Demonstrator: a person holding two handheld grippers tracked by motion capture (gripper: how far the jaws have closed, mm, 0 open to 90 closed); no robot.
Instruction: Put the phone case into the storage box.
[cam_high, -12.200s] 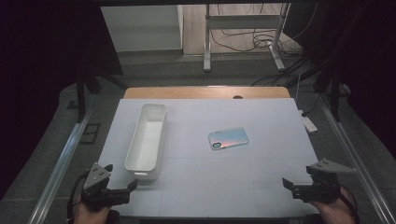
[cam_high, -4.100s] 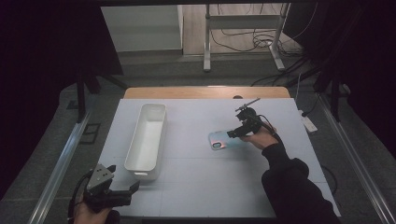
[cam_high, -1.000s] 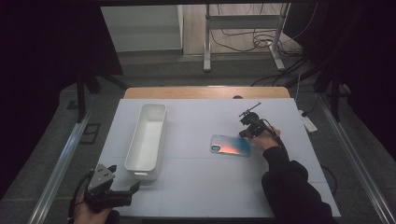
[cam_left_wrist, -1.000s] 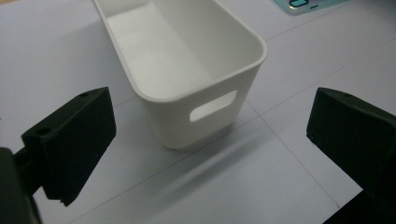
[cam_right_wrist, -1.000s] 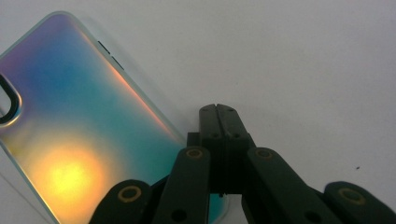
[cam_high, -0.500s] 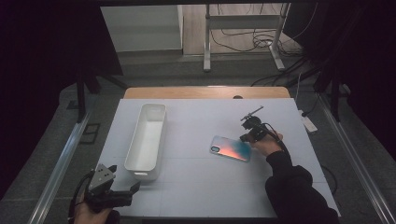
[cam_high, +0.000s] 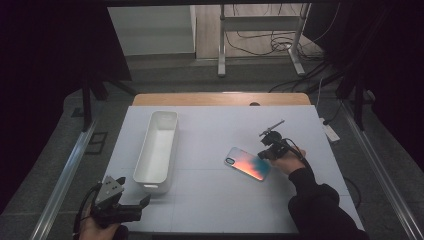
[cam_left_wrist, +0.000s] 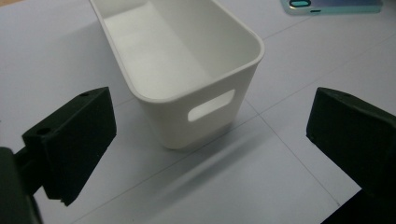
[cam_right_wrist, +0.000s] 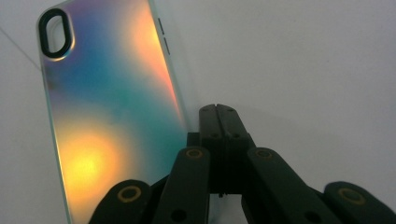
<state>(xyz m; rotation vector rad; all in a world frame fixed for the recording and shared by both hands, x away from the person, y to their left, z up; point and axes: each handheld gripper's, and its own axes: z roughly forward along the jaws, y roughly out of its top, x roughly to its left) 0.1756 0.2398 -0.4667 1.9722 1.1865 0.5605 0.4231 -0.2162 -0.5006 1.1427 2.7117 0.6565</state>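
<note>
An iridescent phone case (cam_high: 246, 163) lies flat on the white table, right of centre, camera cutout toward the left. My right gripper (cam_high: 263, 154) is shut, its jaws pressed together with nothing between them, right beside the case's far right end. In the right gripper view the closed tips (cam_right_wrist: 219, 111) sit against the long edge of the case (cam_right_wrist: 107, 116). My left gripper (cam_high: 145, 206) rests at the near left corner, open. Its black fingers (cam_left_wrist: 70, 140) stand wide apart in front of the near end of the white bin (cam_left_wrist: 252, 51).
The long white bin (cam_high: 142, 150) lies lengthwise on the left half of the table (cam_high: 210, 200) and is empty, with a handle slot in its near wall. Metal rails run along both table sides. Cables and a stand leg lie on the floor beyond the far edge.
The right gripper has moved a little toward the near side. The phone case has turned beside it, its right end swinging nearer. The left gripper has stayed put.
</note>
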